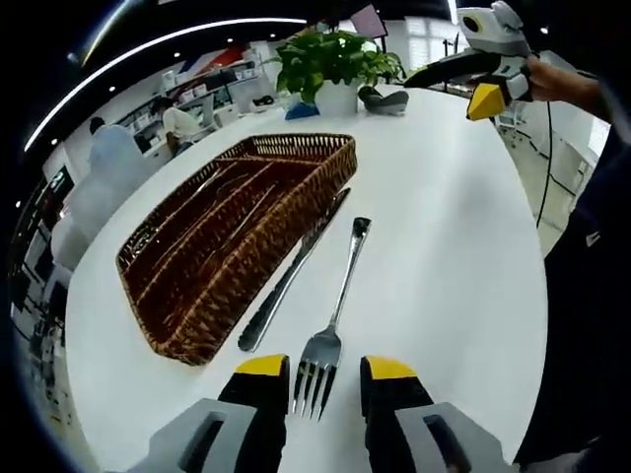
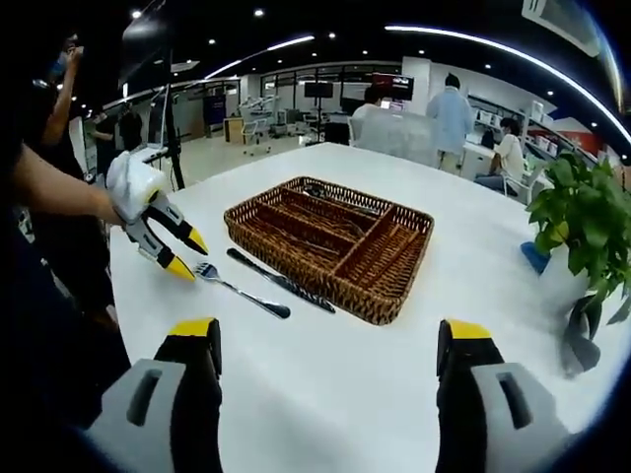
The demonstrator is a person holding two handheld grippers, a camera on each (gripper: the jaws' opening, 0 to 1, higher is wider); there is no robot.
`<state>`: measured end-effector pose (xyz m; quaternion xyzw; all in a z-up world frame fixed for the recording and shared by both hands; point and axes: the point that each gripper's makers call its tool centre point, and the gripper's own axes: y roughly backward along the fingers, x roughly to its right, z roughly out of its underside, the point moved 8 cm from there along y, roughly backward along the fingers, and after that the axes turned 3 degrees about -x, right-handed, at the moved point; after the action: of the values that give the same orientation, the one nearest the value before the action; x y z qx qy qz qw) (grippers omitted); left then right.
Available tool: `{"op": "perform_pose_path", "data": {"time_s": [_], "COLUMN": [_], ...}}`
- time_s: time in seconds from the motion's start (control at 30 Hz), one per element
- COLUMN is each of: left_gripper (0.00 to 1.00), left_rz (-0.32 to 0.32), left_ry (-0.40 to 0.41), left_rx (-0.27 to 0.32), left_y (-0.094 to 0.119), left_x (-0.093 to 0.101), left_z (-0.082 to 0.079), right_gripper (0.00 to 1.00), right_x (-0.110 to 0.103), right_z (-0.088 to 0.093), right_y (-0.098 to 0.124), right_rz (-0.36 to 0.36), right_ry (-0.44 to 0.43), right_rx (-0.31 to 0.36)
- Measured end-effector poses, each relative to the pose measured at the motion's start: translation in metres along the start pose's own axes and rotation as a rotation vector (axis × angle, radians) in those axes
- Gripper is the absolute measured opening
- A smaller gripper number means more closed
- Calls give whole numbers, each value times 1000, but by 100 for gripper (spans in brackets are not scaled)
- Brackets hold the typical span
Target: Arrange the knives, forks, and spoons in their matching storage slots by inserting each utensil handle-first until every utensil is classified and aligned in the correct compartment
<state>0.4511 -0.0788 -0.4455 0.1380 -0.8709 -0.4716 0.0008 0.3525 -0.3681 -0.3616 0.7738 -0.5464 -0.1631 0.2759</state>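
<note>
Your left gripper is spread open, its 2 yellow tips flanking the tines of the fork at bottom centre. The knife lies just left of it, beside the basket. Your right gripper is released wide above the table.

A brown wicker tray with long divided slots sits on the white table. A silver knife lies just beside its long edge, roughly parallel to it. A silver fork lies next to the knife on the side away from the tray.
</note>
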Motion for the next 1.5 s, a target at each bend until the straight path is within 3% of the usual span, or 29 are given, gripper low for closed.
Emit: {"op": "perform_pose_path", "data": {"time_s": [0.37,0.6,0.7,0.9,1.03,1.13,1.2,1.27,1.37,1.5], "left_gripper": [24,18,18,19,28,27,25,24,23,23], "left_rz": [14,25,38,129,176,183,242,262,327,391], "left_ry": [-72,-83,-57,-35,20,40,98,117,198,208], "left_rx": [-64,-85,-92,-73,-43,-48,-60,-53,-76,-133], "left_y": [-13,-15,-13,-10,-8,-7,-7,-9,-11,-15], "left_x": [0,-3,-4,1,-2,-9,-8,-12,-19,-24], "left_z": [5,10,9,9,7,7,8,7,8,9], "right_gripper": [92,91,86,86,86,86,85,85,84,84], "right_x": [0,-1,-1,0,-1,-1,-1,-1,-1,-2], "right_z": [-4,-3,-4,-4,-3,-1,1,3,6,7], "right_y": [-2,-4,-2,-2,-1,0,1,1,3,4], "right_rz": [-5,-7,8,9,10,12,13,15,15,19], "right_ry": [7,4,12,16,16,17,17,18,20,19], "right_rx": [3,-2,13,9,3,-4,-11,-21,-33,-39]}}
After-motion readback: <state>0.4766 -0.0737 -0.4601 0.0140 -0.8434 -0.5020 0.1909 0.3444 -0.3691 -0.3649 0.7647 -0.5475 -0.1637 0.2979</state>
